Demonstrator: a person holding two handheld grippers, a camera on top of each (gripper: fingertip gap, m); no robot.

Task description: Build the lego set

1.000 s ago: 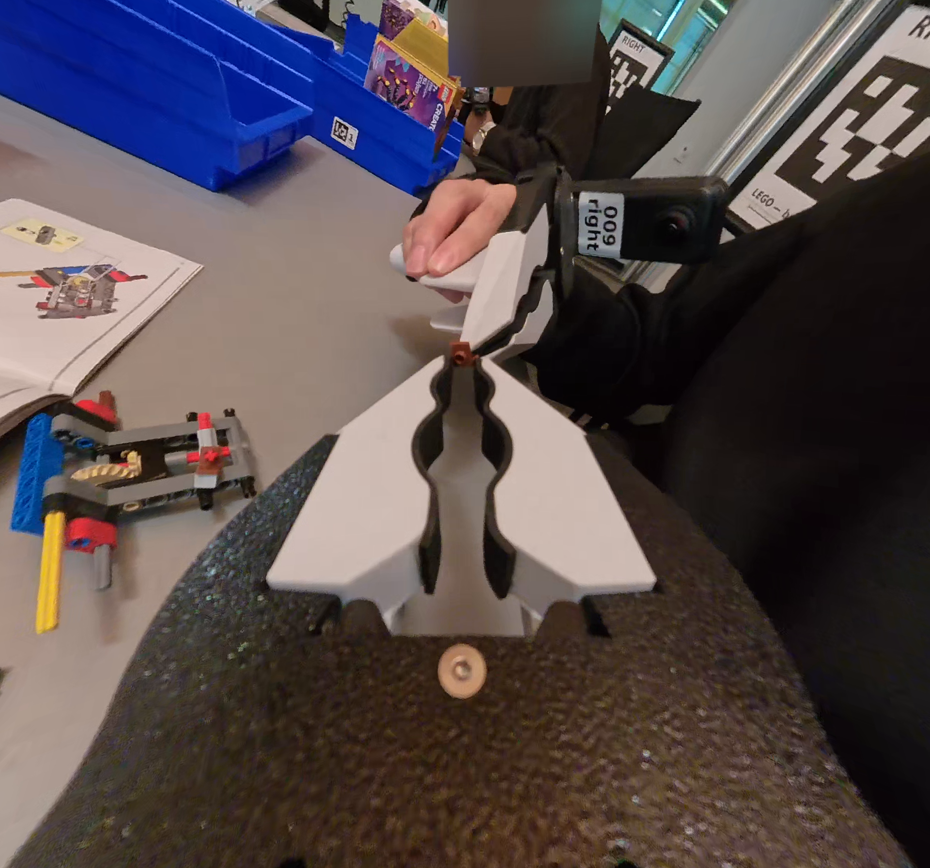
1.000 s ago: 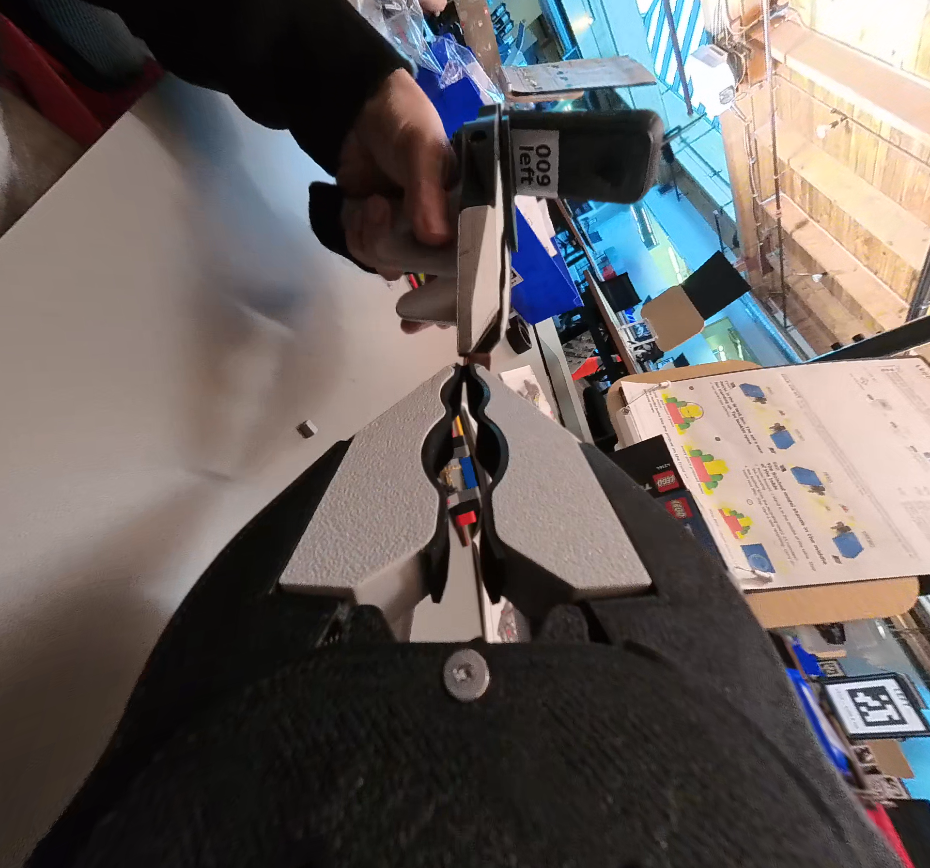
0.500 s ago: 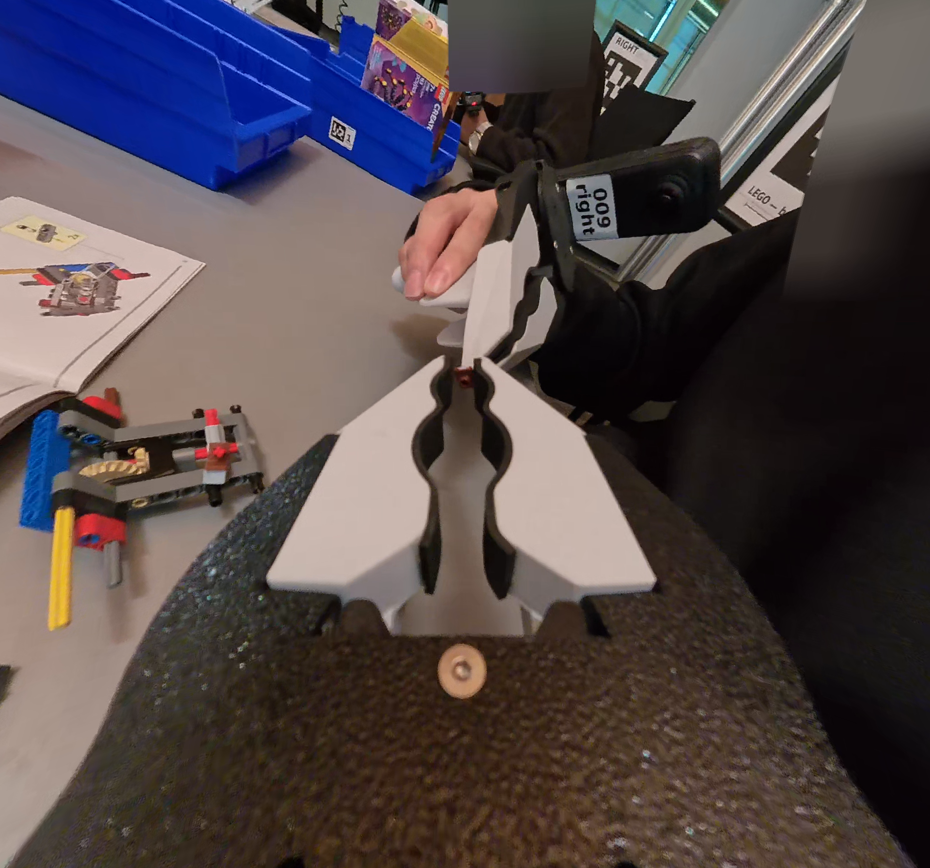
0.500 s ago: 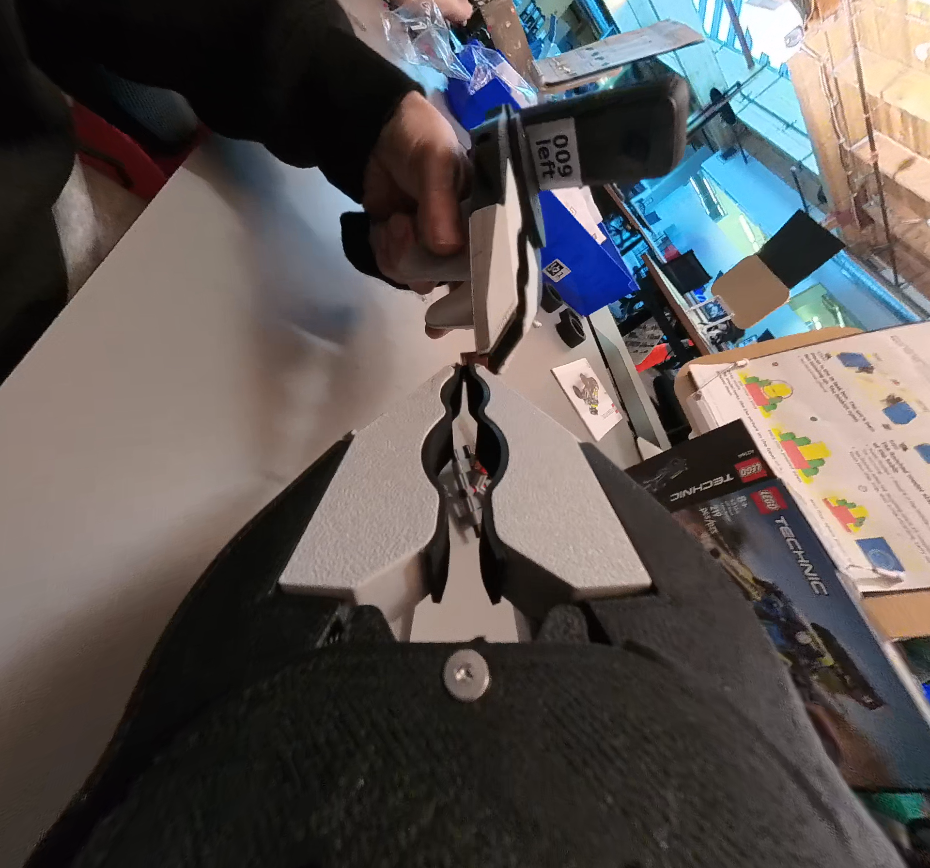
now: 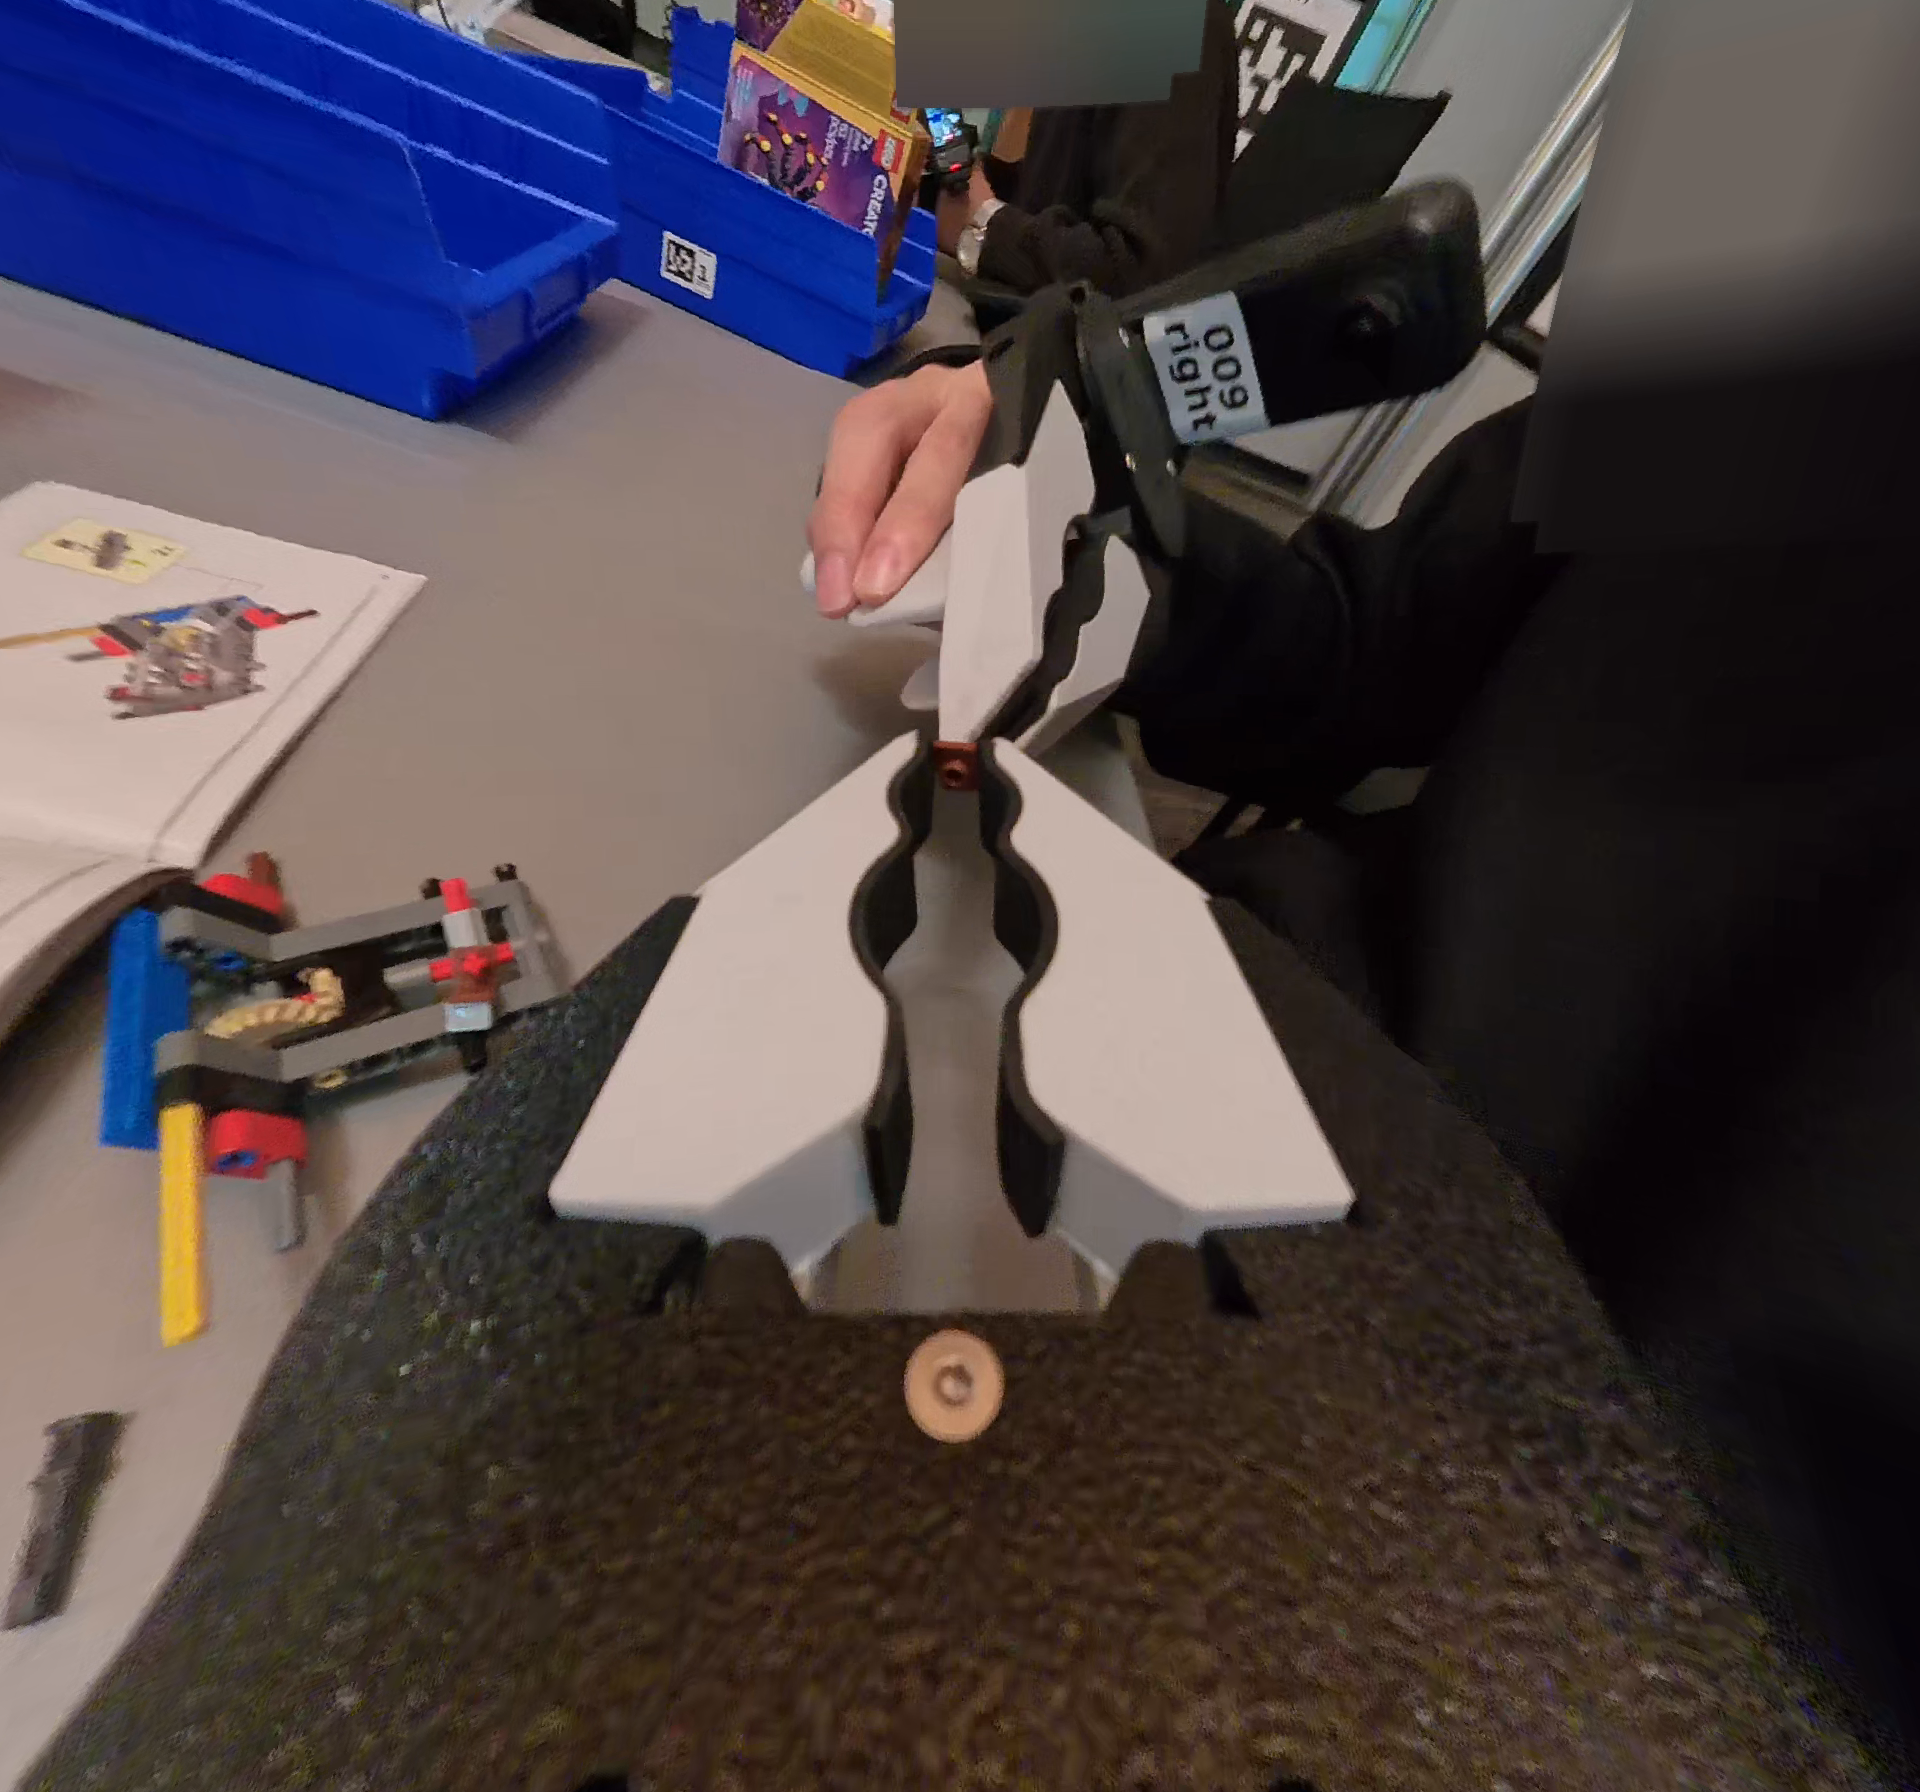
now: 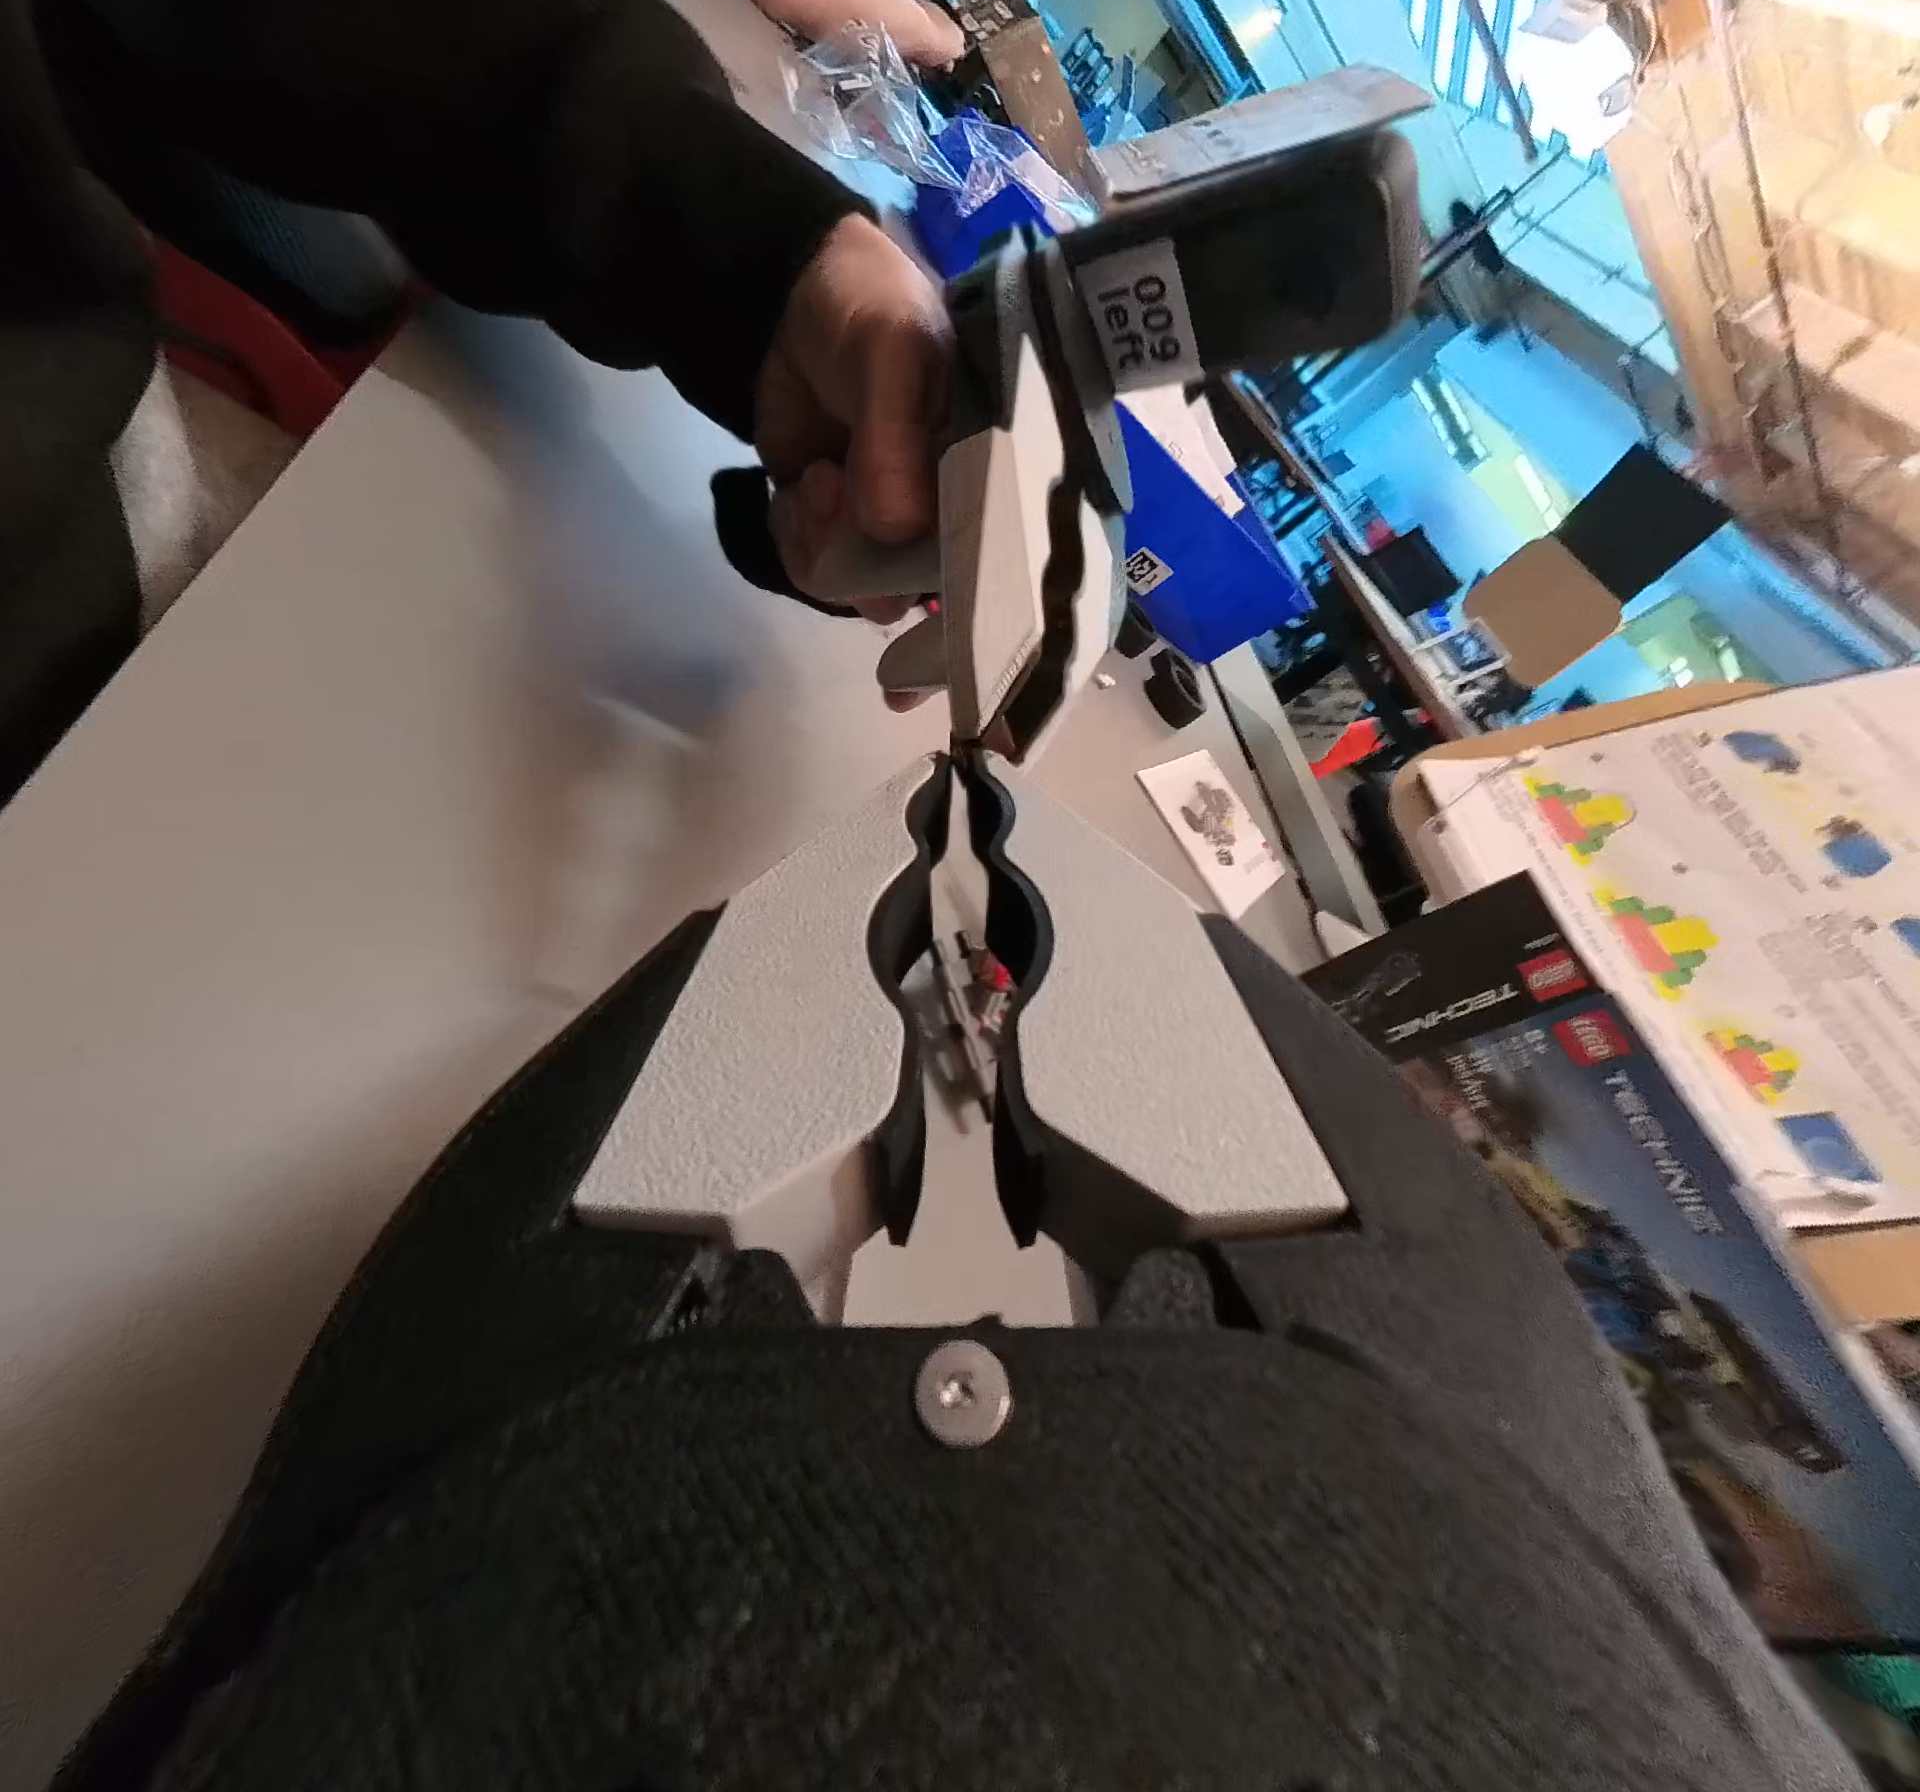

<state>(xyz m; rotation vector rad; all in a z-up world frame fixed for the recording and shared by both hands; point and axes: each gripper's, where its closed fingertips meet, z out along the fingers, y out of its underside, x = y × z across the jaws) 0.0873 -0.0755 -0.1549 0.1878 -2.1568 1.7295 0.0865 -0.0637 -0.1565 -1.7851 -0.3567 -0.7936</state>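
Observation:
In the left wrist view, my left gripper (image 5: pixel 954 774) is shut on a small reddish-brown lego piece (image 5: pixel 954 766) held above the table. My right gripper (image 5: pixel 968 729) comes down from above, its closed tip touching that piece. In the right wrist view, my right gripper (image 6: pixel 961 768) is shut, tip to tip with the left gripper (image 6: pixel 985 740); I cannot see anything between its pads. The partly built grey, red and blue lego assembly (image 5: pixel 312 1004) lies on the grey table (image 5: pixel 582 662) to the left. It also shows through the right gripper's gap (image 6: pixel 971 994).
An open instruction booklet (image 5: pixel 156 662) lies at the left. Blue bins (image 5: pixel 312 184) stand at the back, one holding lego boxes (image 5: pixel 821 121). A dark loose piece (image 5: pixel 57 1514) lies near the front left. A black lego box (image 6: pixel 1558 1067) and a printed sheet (image 6: pixel 1714 911) are at the right. My left and right fingertips are right by each other.
The two grippers have stayed tip to tip on the brown piece. The right gripper has tilted over and both have shifted slightly; the right wrist view has swung round.

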